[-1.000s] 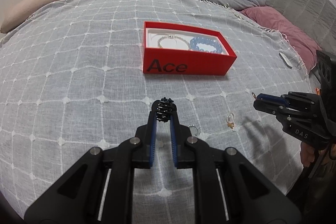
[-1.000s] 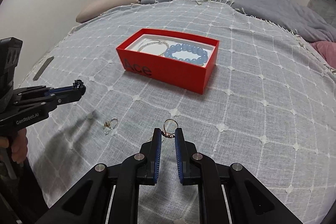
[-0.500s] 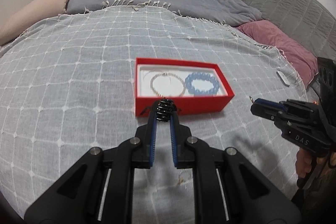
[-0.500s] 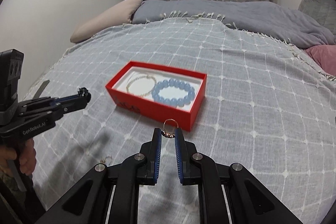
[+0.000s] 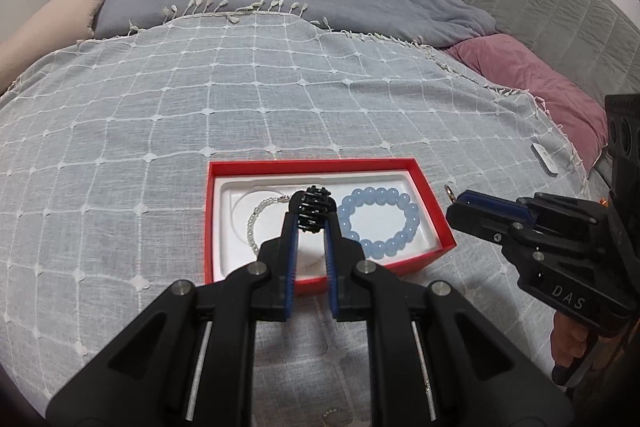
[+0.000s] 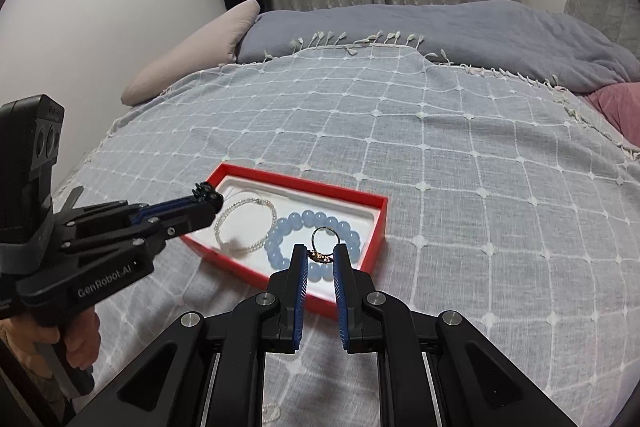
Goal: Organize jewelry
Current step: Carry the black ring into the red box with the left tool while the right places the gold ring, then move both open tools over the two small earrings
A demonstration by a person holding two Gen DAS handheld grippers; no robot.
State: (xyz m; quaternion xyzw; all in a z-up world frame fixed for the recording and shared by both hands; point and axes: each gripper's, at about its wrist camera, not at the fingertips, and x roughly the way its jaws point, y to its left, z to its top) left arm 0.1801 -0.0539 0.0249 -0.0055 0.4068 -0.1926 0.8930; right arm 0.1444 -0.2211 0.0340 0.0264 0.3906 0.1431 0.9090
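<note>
Both claws hover over the red box (image 5: 434, 217), left claw (image 5: 311, 217) pinching a black beaded piece (image 5: 313, 205) toward its 12 o'clock above the pearl bracelet (image 6: 245, 225), right claw (image 6: 320, 254) pinching a gold ring (image 6: 325, 238) above the blue bead bracelet (image 6: 298, 227).

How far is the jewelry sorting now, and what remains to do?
Done: a blue bead bracelet and a pearl bracelet lie in the red box. In hand: the left gripper grips a black piece, the right gripper a gold ring, both over the box. Left: releasing both.

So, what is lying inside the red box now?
Inside the red box lie a blue bead bracelet and a thin pearly bracelet. The right gripper covers part of the blue one.
</note>
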